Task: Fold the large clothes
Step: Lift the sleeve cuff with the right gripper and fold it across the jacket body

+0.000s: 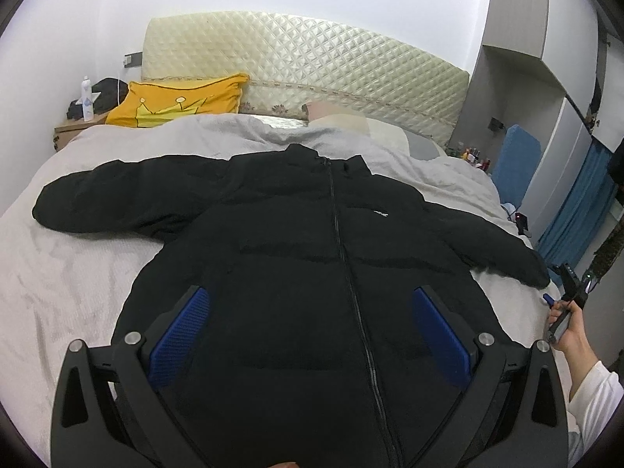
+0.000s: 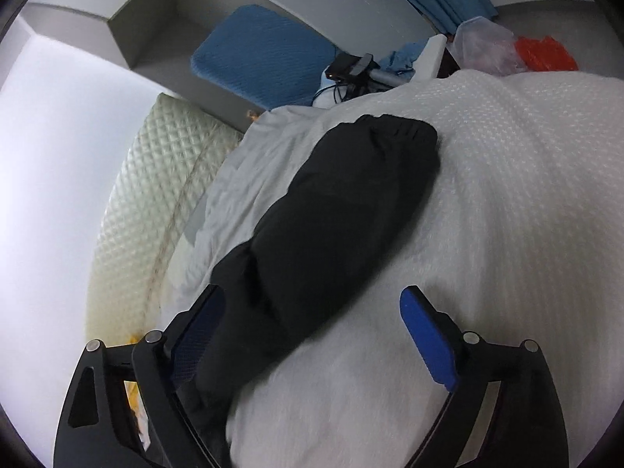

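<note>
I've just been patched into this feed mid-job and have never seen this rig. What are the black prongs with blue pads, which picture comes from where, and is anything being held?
No robot here: a person carries a hand-held gripper in each hand, each with a fisheye camera looking along its two blue-padded fingers. The left camera shows the left hand-held gripper open above a black jacket, zipped and spread flat on a bed. At the right edge you see the person's right hand. The right camera shows the right hand-held gripper open over one sleeve. Nothing is gripped yet.
</note>
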